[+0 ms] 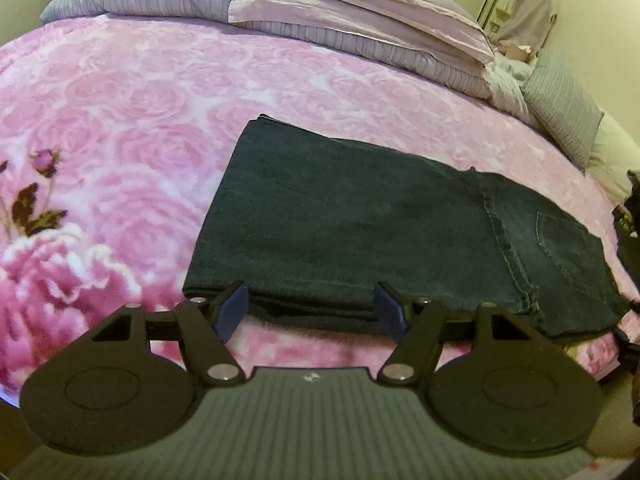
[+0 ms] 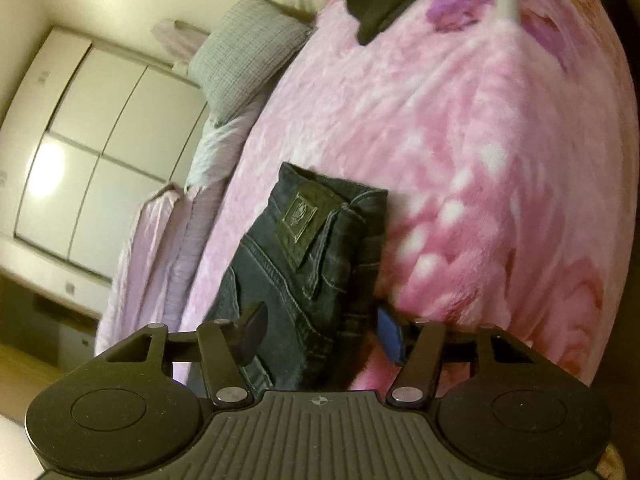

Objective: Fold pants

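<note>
Item: dark jeans (image 1: 360, 216), folded lengthwise near blanket (image 1: 120, 92) front edge. Your left gripper (image 1: 310, 310) gapes at leg hem; right gripper (image 2: 320, 330) straddles waistband, unpinched—ready for cross-fold.

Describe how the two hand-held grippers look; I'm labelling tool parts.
Both match: the left hand-held gripper and right hand-held gripper have black linkage arms with silver pivot pins, blue pads, round black side discs and a ribbed grey base bearing a small crosshair mark.
</note>
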`<state>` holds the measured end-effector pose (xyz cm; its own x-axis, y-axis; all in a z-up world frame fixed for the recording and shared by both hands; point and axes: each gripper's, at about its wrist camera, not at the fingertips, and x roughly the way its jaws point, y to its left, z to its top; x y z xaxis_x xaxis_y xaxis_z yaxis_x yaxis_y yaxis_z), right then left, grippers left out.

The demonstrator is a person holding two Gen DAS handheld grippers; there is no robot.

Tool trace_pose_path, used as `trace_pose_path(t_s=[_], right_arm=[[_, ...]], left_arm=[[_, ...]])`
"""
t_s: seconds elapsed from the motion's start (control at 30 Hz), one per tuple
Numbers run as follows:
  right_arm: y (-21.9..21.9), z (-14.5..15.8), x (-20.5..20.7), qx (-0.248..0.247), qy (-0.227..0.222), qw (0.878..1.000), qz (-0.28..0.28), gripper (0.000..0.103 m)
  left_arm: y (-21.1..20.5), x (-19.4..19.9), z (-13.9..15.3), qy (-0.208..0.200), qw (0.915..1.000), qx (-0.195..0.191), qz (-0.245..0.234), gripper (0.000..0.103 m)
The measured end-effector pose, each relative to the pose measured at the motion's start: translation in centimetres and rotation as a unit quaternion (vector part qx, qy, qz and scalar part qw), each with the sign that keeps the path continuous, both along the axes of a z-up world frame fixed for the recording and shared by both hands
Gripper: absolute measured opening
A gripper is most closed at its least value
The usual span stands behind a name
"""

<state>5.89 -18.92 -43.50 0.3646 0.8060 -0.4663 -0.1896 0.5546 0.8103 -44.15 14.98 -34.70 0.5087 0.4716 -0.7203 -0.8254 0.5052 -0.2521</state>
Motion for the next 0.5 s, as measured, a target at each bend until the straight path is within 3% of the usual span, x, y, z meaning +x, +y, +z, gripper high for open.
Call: trace_pose_path(t_s=[0.03, 0.13, 0.2, 0.27, 0.33, 0.4, 0.5], right_arm=[[0.2, 0.0, 0.2, -0.014, -0.003, 1.0, 0.001, 0.019], [1.3, 0.7, -0.3, -0.04, -0.04, 0.998, 0.006, 0.013], [2.8, 2.3, -1.3, -0.108, -0.084, 0.99, 0.017, 0.011], [4.9, 4.6, -2.5, -0.188, -0.132, 0.973, 0.03, 0.01], [7.7, 7.7, -4.8, -0.245, -0.206, 0.946, 0.045, 0.009], [11.0, 10.7, -8.0, -0.278, -0.296, 0.911, 0.067, 0.009], [16.8, 14.6, -14.2, -0.293, -0.438, 0.843, 0.108, 0.008]], left_arm=[[0.2, 0.0, -0.1, -0.004, 1.0, -0.002, 0.002, 0.063], [0.7, -0.5, -0.3, -0.016, 0.9998, -0.008, 0.007, 0.06], [0.9, -1.1, -0.4, -0.021, 0.9997, -0.007, 0.011, 0.059], [1.2, -1.9, -0.3, -0.023, 0.9996, -0.009, 0.016, 0.059], [1.7, -3.0, -0.1, -0.03, 0.9992, -0.01, 0.023, 0.059], [2.2, -4.3, 0.2, -0.036, 0.9988, -0.007, 0.032, 0.059], [3.1, -6.5, 0.6, -0.049, 0.9975, -0.005, 0.051, 0.059]])
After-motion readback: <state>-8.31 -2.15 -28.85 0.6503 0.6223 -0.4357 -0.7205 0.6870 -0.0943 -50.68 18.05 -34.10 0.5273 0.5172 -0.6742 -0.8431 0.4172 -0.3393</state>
